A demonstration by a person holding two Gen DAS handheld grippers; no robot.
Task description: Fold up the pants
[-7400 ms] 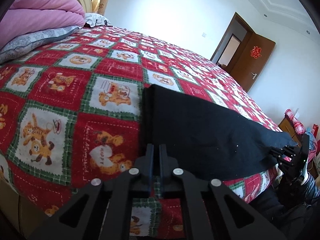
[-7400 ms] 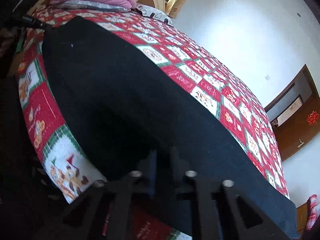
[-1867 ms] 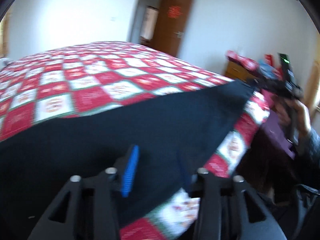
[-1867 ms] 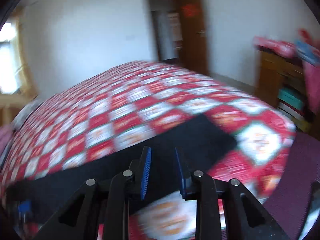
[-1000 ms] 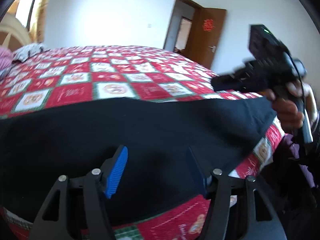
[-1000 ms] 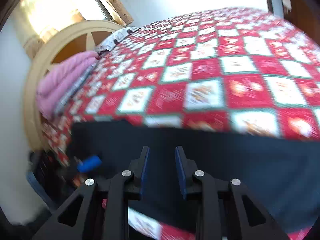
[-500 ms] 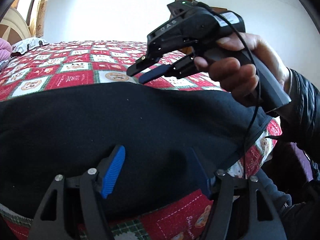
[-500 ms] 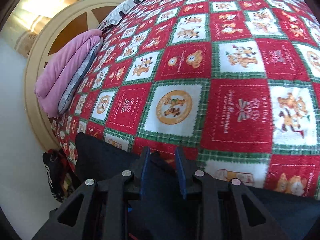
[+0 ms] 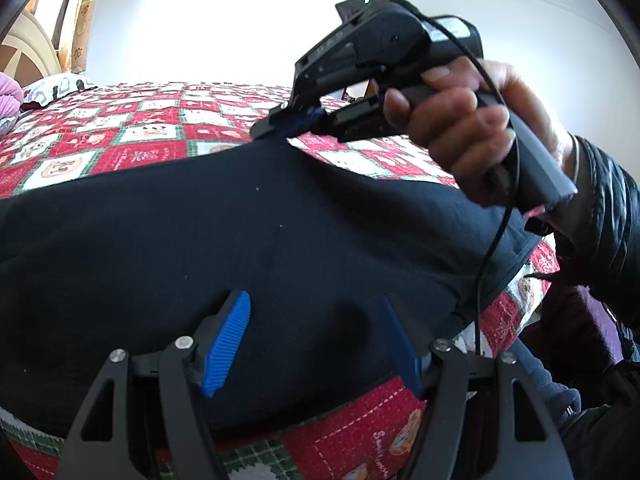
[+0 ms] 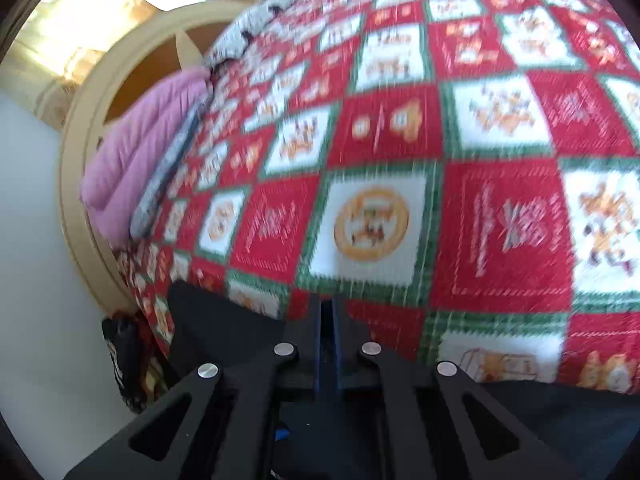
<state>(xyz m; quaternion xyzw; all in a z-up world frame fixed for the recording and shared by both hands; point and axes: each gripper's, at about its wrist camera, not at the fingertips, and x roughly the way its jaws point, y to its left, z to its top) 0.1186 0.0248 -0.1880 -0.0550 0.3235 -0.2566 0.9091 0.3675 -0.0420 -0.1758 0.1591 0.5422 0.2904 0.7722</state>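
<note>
Left wrist view sits low at the near bed edge, looking forward along its own spread fingers across the black pants (image 9: 280, 240), which fill the frame just ahead of the left gripper (image 9: 316, 336). Beyond them, the right gripper (image 9: 280, 128) shows from the side at the pants' far edge. Right wrist view looks down past its own right gripper (image 10: 330, 312), very close over the patchwork quilt (image 10: 500, 220), toward the headboard (image 10: 76, 208). Both views share pants and quilt.
</note>
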